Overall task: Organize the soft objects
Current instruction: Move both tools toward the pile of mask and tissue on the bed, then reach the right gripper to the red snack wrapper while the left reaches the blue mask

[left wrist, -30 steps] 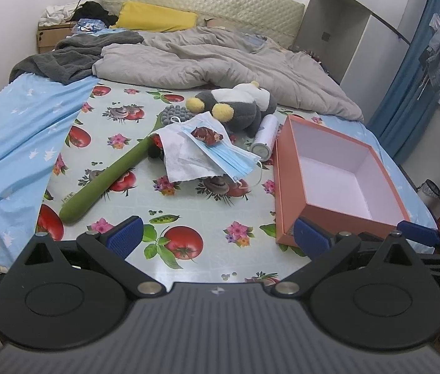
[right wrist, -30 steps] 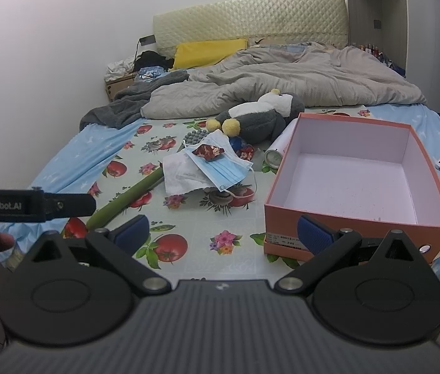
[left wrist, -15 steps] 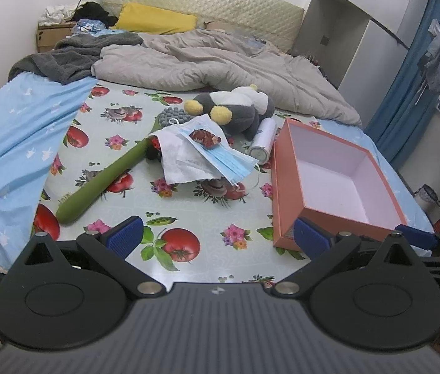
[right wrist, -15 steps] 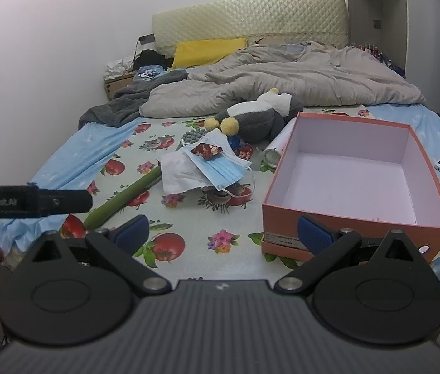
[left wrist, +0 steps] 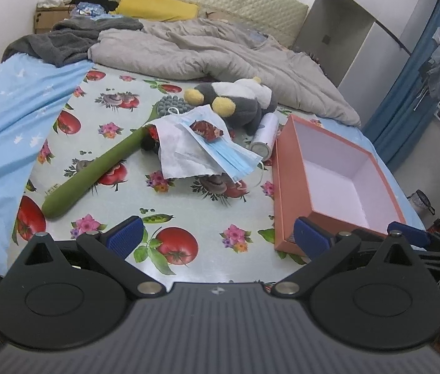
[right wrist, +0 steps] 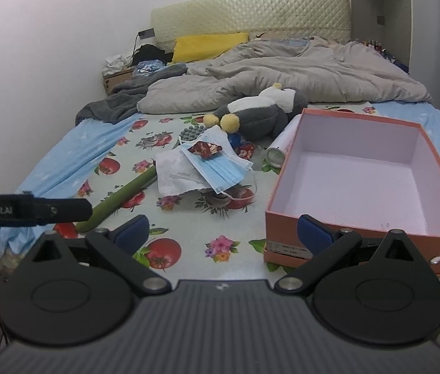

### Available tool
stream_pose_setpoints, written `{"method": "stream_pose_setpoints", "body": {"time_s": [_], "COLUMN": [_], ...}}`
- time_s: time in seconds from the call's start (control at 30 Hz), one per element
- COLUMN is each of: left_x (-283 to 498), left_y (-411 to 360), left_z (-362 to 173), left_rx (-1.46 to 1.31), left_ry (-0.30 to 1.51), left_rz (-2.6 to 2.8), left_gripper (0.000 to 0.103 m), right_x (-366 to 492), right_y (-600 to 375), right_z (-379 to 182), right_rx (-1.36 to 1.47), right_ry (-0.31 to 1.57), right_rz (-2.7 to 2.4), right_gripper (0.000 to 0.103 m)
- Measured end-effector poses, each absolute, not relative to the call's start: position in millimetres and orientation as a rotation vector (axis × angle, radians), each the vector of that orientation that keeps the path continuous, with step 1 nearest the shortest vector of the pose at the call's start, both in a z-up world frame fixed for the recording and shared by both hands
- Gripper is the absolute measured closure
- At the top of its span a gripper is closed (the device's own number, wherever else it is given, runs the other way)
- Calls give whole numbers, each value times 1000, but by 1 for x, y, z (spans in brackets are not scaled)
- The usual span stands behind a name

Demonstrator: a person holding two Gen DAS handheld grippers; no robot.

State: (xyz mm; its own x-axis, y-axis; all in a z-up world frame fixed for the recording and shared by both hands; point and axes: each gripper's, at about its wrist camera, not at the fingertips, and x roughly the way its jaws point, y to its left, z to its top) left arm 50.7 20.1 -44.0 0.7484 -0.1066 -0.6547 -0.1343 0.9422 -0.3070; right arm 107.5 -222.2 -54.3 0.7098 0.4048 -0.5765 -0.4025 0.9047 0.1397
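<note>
Grippers left (left wrist: 218, 235) and right (right wrist: 223, 232) gape empty (near the orange box (right wrist: 285, 215)); its contents, seemingly nothing.

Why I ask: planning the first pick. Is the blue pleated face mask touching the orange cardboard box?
Apart. The left wrist view shows patterned tablecloth between the mask and box.

glossy printed oilcloth (left wrist: 188, 218); matt cardboard box (left wrist: 288, 187); fuzzy plush penguin (left wrist: 238, 99); pleated nonwoven mask (left wrist: 229, 155); crinkled paper sheet (left wrist: 176, 152); smooth green rubbery handle (left wrist: 95, 171).
</note>
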Motion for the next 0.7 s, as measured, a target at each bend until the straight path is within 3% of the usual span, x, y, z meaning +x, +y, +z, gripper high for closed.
{"method": "stream_pose_setpoints", "body": {"time_s": [0.7], "left_x": [135], "left_y": [59], "left_z": [-86], "left_rx": [-362], "left_ry": [799], "left_rz": [36], "left_gripper": [0], "right_x": [182], "right_y": [-177], "right_z": [-76], "right_rx": [21], "right_ry": [664], "right_rz": [494], "right_gripper": [0]}}
